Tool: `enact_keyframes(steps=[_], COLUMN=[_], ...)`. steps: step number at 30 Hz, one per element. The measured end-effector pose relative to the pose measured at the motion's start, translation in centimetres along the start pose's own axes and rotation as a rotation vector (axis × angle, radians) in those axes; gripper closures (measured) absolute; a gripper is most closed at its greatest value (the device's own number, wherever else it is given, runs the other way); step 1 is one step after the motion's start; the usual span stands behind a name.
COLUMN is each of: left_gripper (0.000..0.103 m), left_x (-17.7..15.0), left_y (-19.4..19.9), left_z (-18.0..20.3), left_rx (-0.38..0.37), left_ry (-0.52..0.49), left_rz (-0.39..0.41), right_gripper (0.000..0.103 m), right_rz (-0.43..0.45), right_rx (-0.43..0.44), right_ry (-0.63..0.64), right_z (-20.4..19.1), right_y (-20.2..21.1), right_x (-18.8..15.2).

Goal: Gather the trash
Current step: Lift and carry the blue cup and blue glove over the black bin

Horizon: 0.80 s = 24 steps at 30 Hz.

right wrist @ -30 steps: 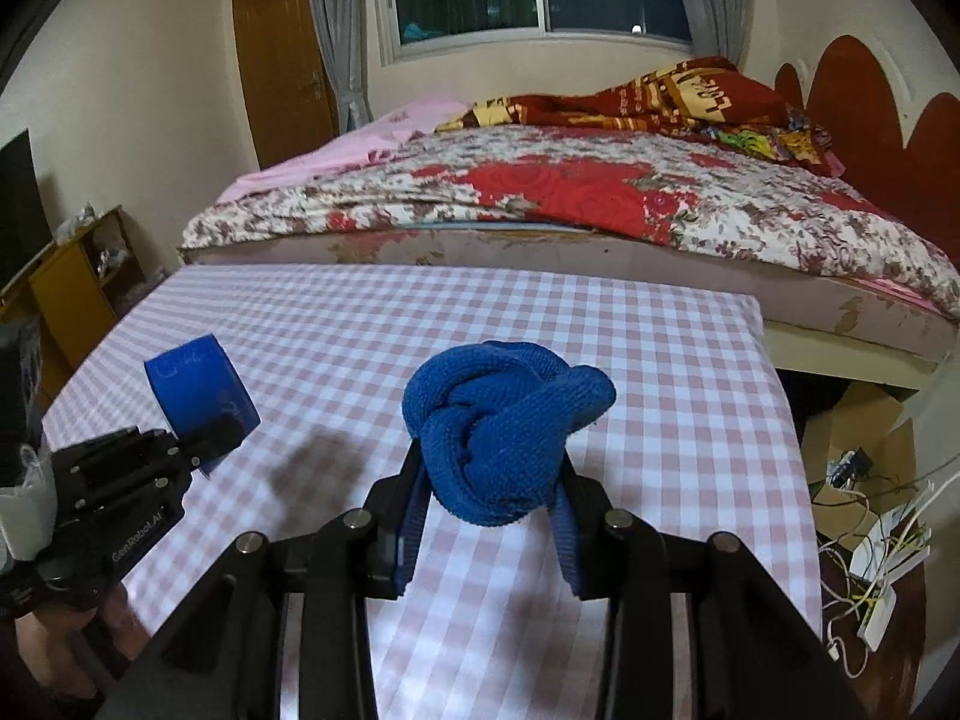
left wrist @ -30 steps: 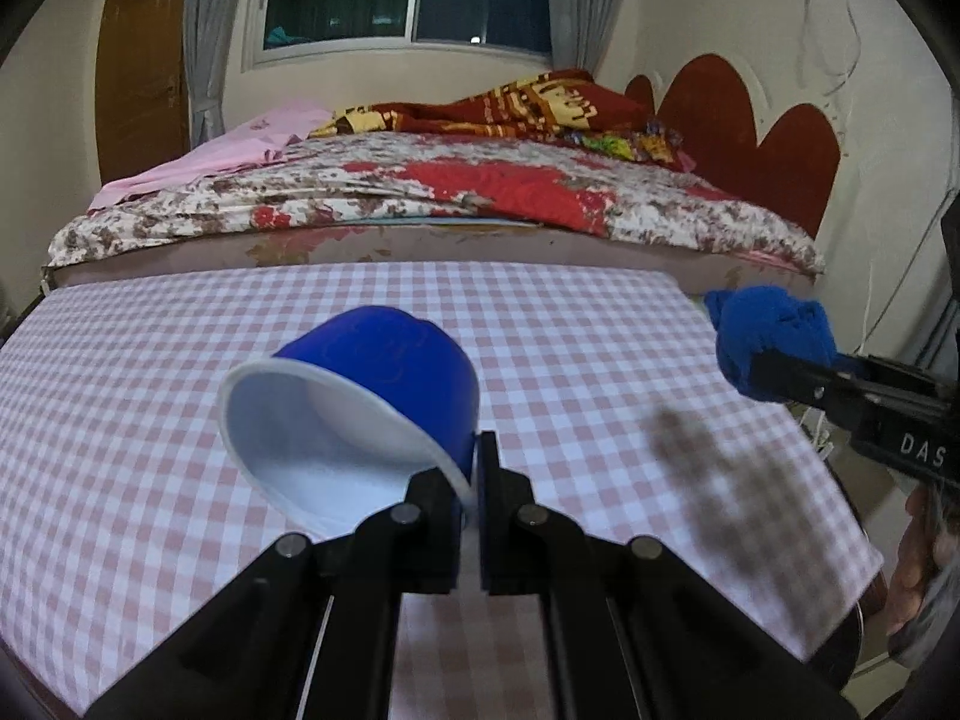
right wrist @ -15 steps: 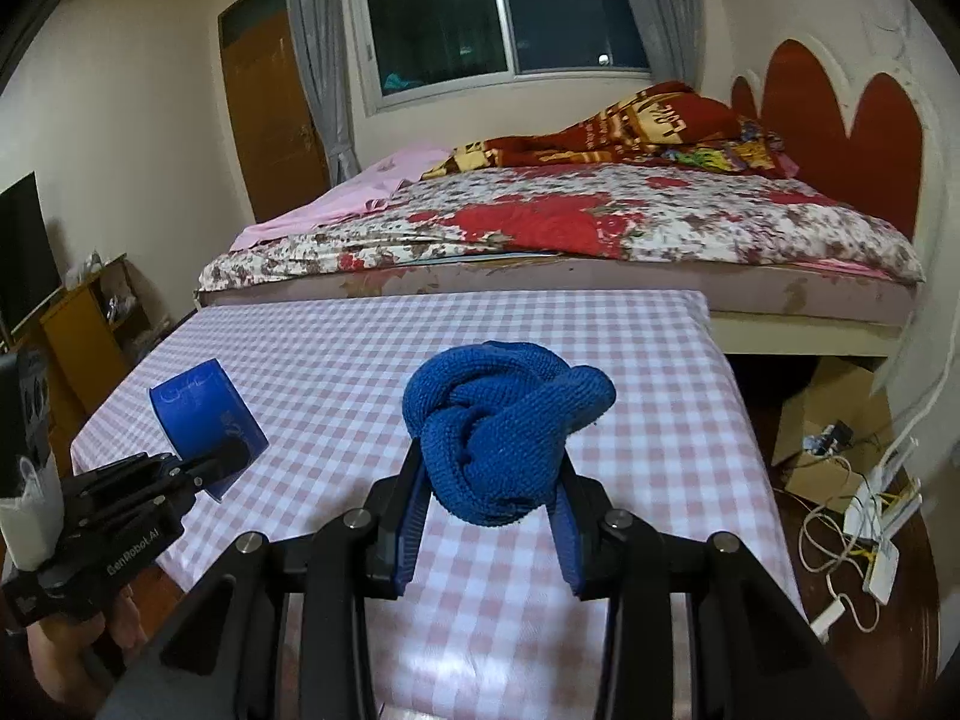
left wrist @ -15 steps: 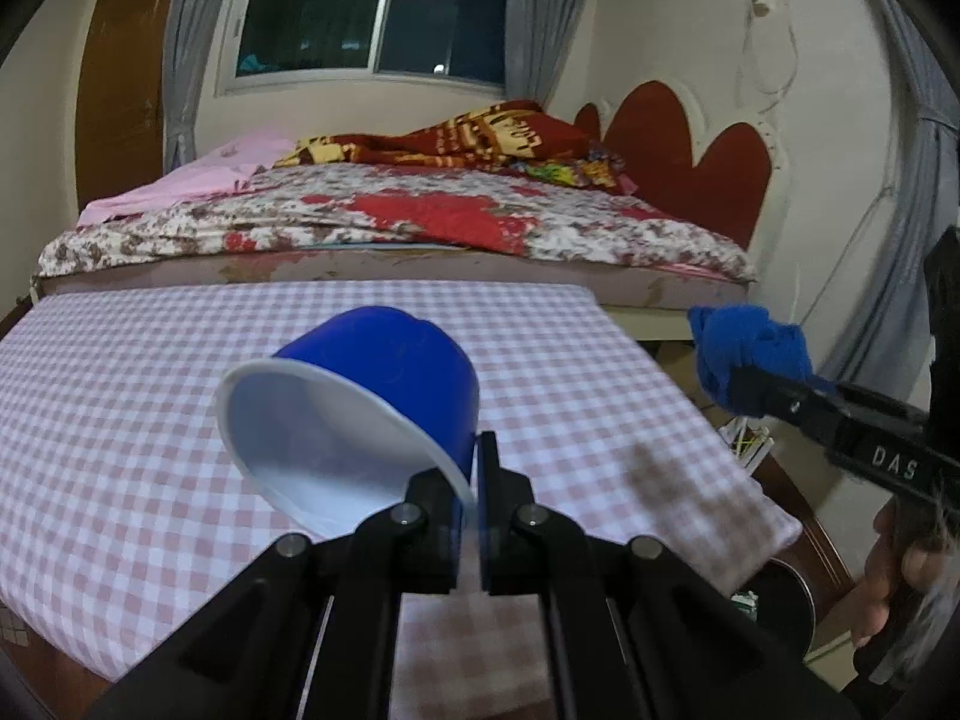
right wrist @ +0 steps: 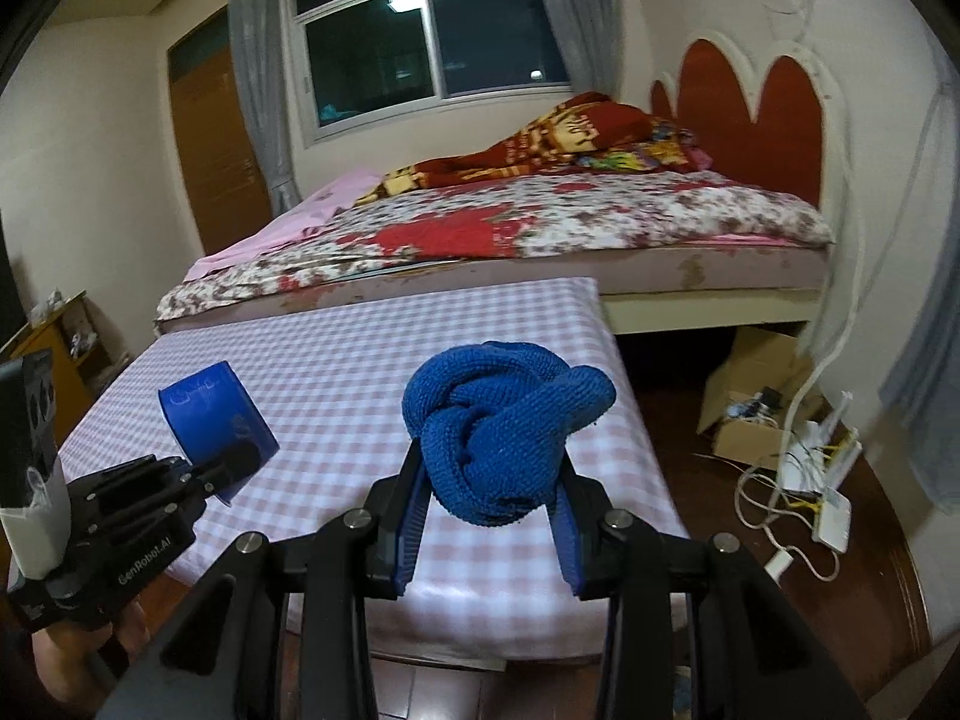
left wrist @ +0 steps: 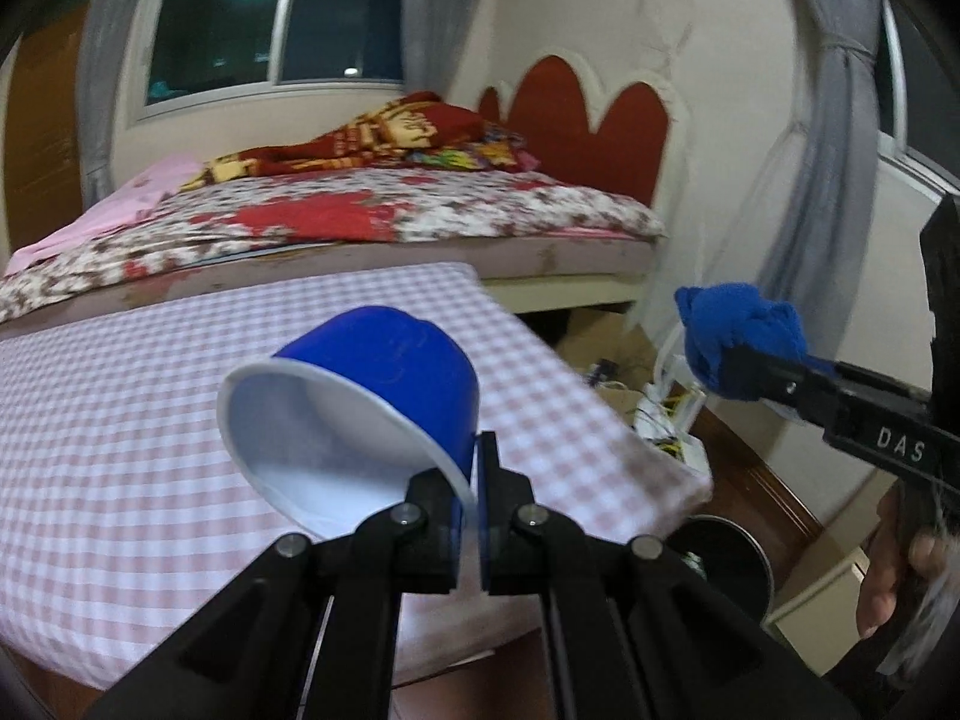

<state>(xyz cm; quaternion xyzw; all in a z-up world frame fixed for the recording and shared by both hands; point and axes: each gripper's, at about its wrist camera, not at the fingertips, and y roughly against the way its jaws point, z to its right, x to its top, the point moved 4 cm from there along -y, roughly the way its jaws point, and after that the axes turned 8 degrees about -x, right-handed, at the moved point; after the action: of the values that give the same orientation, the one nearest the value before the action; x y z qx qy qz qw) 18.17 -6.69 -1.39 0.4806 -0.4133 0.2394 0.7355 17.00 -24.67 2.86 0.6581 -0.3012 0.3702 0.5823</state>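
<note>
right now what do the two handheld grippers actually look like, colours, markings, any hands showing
Both are matte black linkage frames with silver pivot bolts. The left gripper carries white "GenRobot.AI" lettering on its side, with a white-wrapped block behind it. The right gripper has ribbed blue finger pads and white "DAS" lettering on its side. A bare hand grips the right gripper's handle; no sleeves or cables are visible.

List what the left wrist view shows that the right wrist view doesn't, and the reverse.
Left wrist only: the white inside of the blue cup, its rim pinched by the left tongs, and a round dark metal object on the floor past the table corner.
Right wrist only: the wooden door and a cardboard box under the bed.
Both: the cup, the knotted blue cloth in the right tongs, the checked table, bed and window.
</note>
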Motion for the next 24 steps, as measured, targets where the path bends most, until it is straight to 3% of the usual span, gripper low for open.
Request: enact_keyframes(steps=[24], left_gripper=[0.099], left_x=[-3.7], left_y=[-7.2], left_z=[14.9], left_rx=[-0.271], left_ry=[-0.154], left_rz=[-0.153], right_gripper=[0.064], right_rz=[-0.081], right_rx=[-0.213], right_ry=[-0.159], right_z=[14.8], right_y=[4.0], right_x=[-7.9])
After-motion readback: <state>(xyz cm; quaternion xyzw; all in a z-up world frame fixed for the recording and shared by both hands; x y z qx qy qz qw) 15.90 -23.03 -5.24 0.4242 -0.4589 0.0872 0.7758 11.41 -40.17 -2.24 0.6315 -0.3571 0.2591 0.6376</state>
